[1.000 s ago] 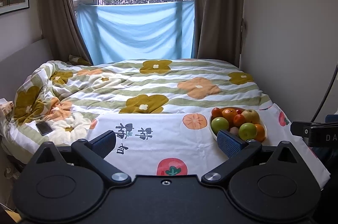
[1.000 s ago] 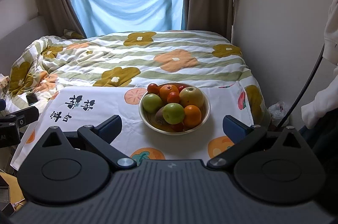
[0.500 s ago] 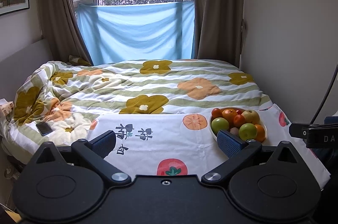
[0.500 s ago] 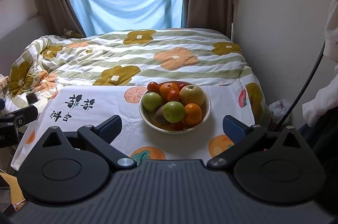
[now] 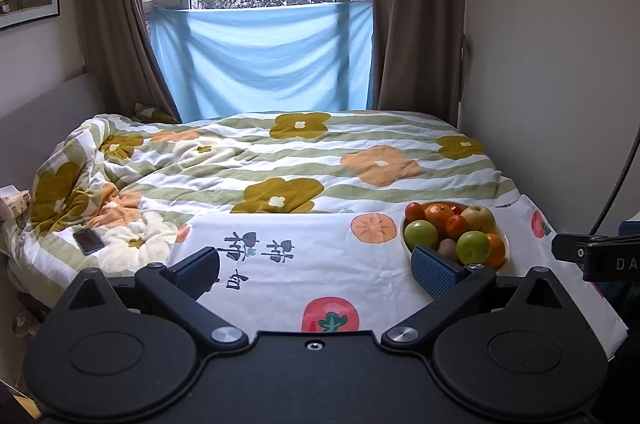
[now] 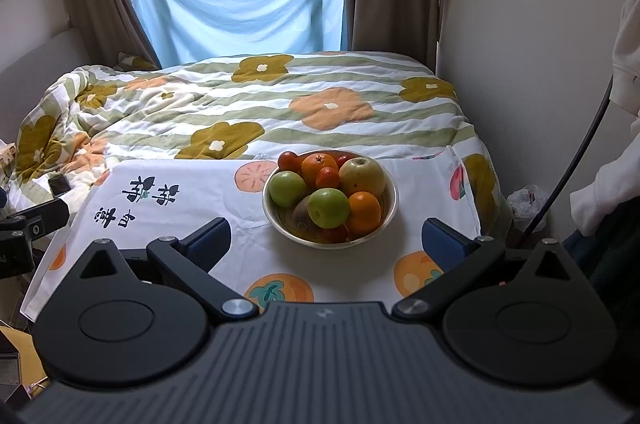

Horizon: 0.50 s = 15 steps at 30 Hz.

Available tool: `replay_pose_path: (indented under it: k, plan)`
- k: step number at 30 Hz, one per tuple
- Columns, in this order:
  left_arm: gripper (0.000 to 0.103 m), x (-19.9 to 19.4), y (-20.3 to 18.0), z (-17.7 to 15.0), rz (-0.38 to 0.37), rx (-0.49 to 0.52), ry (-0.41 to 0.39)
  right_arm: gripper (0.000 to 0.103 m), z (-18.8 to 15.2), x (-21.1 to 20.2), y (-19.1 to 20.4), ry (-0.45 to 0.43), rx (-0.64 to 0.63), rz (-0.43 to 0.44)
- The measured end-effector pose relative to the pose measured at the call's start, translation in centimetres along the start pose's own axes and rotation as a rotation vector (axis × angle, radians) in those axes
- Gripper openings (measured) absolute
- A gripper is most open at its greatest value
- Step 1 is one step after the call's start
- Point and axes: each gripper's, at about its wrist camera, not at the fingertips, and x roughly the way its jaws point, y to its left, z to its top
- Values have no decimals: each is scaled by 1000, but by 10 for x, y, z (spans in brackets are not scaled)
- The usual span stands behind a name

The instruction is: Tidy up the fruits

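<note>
A metal bowl heaped with fruit stands on a white fruit-print cloth at the foot of the bed. In it lie two green apples, a yellow apple, oranges, small red fruits and a kiwi. My right gripper is open, just short of the bowl and centred on it. My left gripper is open over the cloth, with the bowl behind its right fingertip. Neither gripper holds anything.
A floral duvet covers the bed, with a phone lying on its left side. A wall runs close along the right. A person's white sleeve and a black cable are at the right edge.
The right gripper has tilted or moved slightly forward, so the bowl sits a little lower and closer in its view. The left gripper has barely moved.
</note>
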Motion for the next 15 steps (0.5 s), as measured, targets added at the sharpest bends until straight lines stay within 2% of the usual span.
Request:
replay_pose_path:
  k: [7, 15]
  plan:
    - [103, -9, 4, 0, 17, -1, -41, 103, -1, -1, 0, -1, 5, -2]
    - [103, -3, 13, 4, 4, 8, -41, 103, 0, 0, 3, 6, 2, -3]
